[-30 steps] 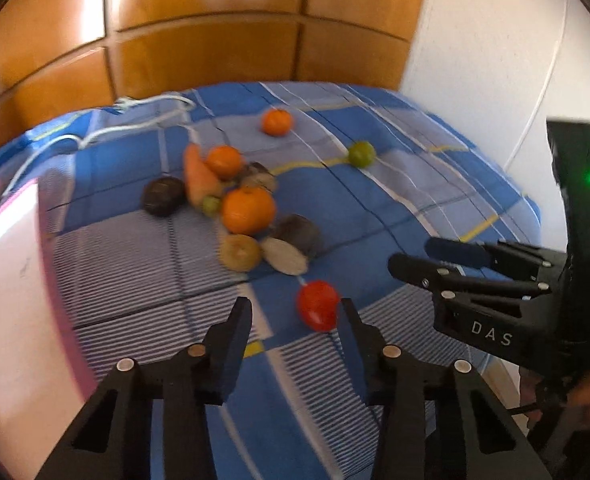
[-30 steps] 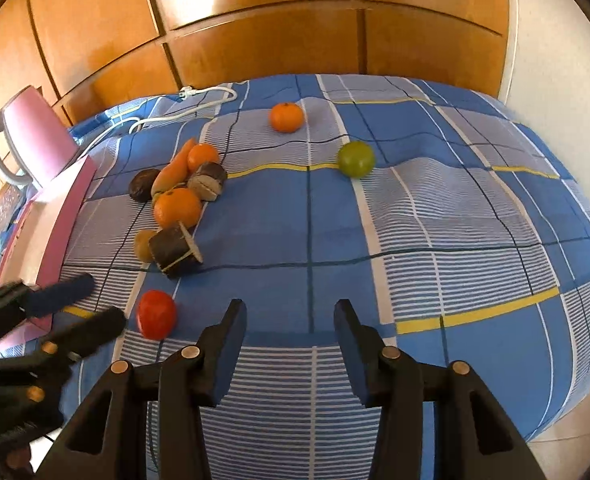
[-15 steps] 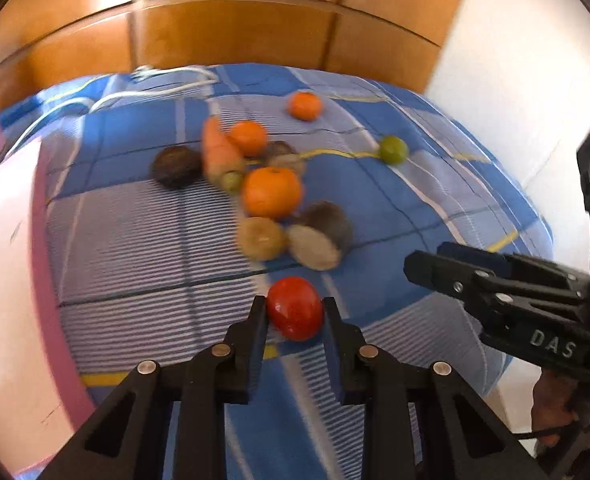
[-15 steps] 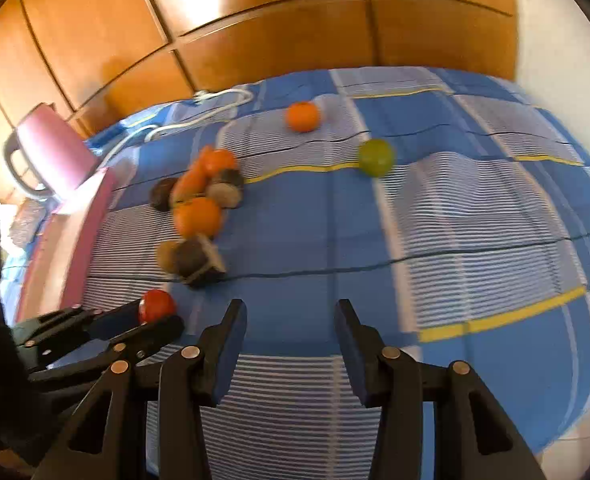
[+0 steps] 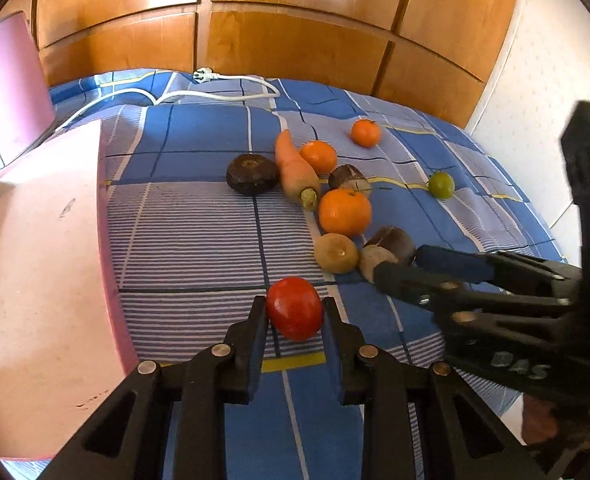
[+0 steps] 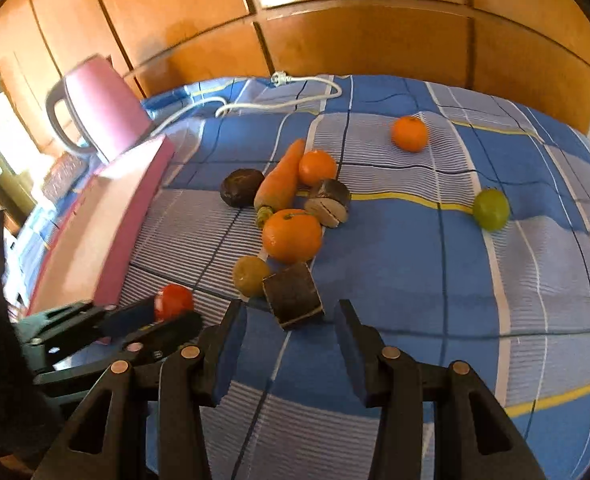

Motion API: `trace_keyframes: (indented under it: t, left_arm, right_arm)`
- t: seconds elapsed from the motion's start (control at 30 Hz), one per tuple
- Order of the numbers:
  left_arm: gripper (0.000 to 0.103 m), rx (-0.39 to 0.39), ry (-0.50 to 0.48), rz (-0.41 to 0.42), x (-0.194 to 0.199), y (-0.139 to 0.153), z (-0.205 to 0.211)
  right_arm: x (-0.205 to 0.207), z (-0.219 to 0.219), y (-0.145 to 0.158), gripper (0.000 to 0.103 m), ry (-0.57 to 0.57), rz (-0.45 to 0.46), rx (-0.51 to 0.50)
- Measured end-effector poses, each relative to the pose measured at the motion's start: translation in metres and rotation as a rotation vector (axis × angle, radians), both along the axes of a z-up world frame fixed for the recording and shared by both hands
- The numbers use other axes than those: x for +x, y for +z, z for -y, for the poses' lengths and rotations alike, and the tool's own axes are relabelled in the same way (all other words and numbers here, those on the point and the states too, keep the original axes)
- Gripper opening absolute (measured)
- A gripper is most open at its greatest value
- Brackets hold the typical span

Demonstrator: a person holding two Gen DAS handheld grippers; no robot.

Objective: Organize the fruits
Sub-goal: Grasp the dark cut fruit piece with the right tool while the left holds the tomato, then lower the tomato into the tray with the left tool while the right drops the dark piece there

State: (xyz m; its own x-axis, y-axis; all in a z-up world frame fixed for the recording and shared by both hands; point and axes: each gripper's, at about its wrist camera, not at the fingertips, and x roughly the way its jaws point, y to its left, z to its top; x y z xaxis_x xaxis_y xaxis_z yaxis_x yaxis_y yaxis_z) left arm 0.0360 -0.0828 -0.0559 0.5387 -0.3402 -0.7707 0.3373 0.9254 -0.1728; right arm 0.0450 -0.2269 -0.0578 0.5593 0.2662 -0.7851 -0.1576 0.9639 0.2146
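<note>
Left gripper [image 6: 175,312] — tomato [image 6: 173,301] clamped

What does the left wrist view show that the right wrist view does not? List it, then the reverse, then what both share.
Only the left wrist view: the left gripper from behind, pads pressed on both sides of the red tomato, and the white wall.

Only the right wrist view: the pink kettle's handle and the right gripper, open, just short of the dark cut vegetable piece.

Both: the carrot, three oranges, the green fruit, the white cable and the blue plaid cloth.
</note>
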Motion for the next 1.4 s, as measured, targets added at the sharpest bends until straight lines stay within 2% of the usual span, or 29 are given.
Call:
trace_keyframes:
  t: [0.07, 0.1, 0.13, 0.2, 0.5, 1.0, 1.17, 1.4]
  left_arm:
    - [0.026, -0.001, 0.003, 0.008, 0.0, 0.001, -0.001]
    - [0.026, -0.002, 0.005, 0.012, 0.0, 0.002, -0.001]
    - [0.026, -0.002, 0.007, 0.016, -0.001, 0.003, 0.0]
    - [0.026, -0.005, 0.011, 0.028, -0.002, 0.005, -0.002]
    - [0.026, -0.02, 0.046, 0.095, -0.008, 0.025, -0.014]
    - [0.026, -0.078, 0.238, 0.138, -0.009, 0.055, -0.084]
    - [0.026, -0.071, 0.315, 0.142, -0.005, 0.057, -0.109]
    - [0.027, -0.025, 0.467, 0.127, -0.004, 0.052, -0.151]
  right_arm:
    - [0.003, -0.002, -0.006, 0.046, 0.01, -0.015, -0.014]
    - [0.004, -0.003, -0.009, 0.043, 0.011, -0.02, -0.021]
    - [0.004, -0.004, -0.01, 0.032, 0.011, -0.017, -0.025]
    - [0.003, -0.004, -0.01, 0.028, 0.005, -0.014, -0.033]
    - [-0.014, 0.003, 0.002, 0.027, -0.035, 0.004, -0.031]
    - [-0.018, -0.01, 0.031, 0.026, -0.004, 0.066, -0.047]
    - [-0.016, -0.026, 0.044, 0.026, 0.044, 0.089, -0.036]
    - [-0.003, -0.071, 0.057, 0.026, 0.181, 0.088, 0.012]
